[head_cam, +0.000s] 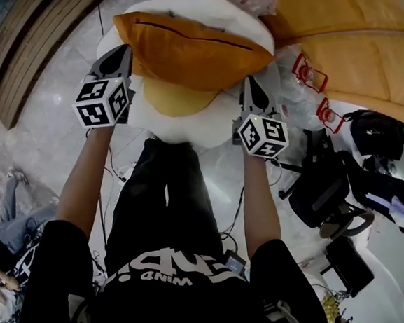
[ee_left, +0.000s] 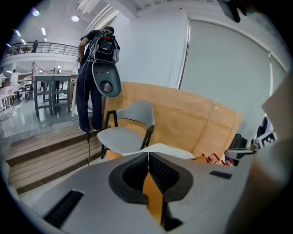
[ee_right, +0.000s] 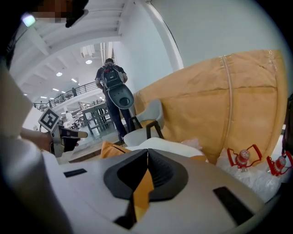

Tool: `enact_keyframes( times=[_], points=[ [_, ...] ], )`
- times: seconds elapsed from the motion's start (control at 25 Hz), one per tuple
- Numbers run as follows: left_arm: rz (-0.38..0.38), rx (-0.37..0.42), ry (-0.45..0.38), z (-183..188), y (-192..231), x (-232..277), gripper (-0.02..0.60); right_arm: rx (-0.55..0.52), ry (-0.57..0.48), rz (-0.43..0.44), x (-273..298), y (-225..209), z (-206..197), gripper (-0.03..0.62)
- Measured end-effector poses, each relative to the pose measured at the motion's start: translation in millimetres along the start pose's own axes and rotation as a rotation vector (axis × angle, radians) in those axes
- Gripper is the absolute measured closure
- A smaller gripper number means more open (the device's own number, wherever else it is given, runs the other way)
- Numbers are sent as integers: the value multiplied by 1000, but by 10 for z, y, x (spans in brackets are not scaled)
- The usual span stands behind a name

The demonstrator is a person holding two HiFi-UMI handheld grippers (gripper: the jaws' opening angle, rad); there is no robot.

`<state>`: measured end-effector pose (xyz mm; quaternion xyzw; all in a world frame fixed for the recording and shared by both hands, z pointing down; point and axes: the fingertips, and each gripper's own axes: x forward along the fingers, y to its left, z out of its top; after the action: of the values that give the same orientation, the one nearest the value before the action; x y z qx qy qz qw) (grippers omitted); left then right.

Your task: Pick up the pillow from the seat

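Note:
An orange pillow (head_cam: 192, 45) with a dark zip lies across a round white seat (head_cam: 207, 134), on top of a yellow cushion (head_cam: 175, 100). My left gripper (head_cam: 124, 53) hangs at the pillow's left end, and my right gripper (head_cam: 250, 83) sits at its near right corner. Both are shut with the tips together and nothing between the pads. In the left gripper view the jaws (ee_left: 148, 155) meet, and orange fabric shows through the gap below them. The right gripper view shows its jaws (ee_right: 147, 153) closed too, with the pillow (ee_right: 112, 148) just beyond to the left.
An orange padded sofa (head_cam: 343, 11) curves behind the seat. Clear bags with red-capped bottles (head_cam: 310, 74) lie to the right, then a black office chair (head_cam: 327, 188) and a black bag (head_cam: 376, 131). A grey chair (ee_left: 128, 128) and a standing person (ee_left: 98, 68) are beyond. Wooden steps (head_cam: 24, 53) run at left.

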<state>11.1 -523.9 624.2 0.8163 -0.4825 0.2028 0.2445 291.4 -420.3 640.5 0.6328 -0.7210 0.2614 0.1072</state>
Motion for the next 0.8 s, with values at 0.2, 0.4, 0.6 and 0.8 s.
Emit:
enact_keyframes(
  times=[0.2,0.4,0.6,0.8],
  points=[
    [55,-29,100,-204,292,523,572,76,71,-72,377,-396,-317,572],
    [83,-85,127,-321,452,758,491,91,96,-105,595,-708,-374,571],
    [195,-162,114,-577,758,922,239,240,145,-223,757,-1210,-624,229],
    [167,-226,171,-905,733,1129,216,309,195,-233,861,-1504,-927,229]
  ],
)
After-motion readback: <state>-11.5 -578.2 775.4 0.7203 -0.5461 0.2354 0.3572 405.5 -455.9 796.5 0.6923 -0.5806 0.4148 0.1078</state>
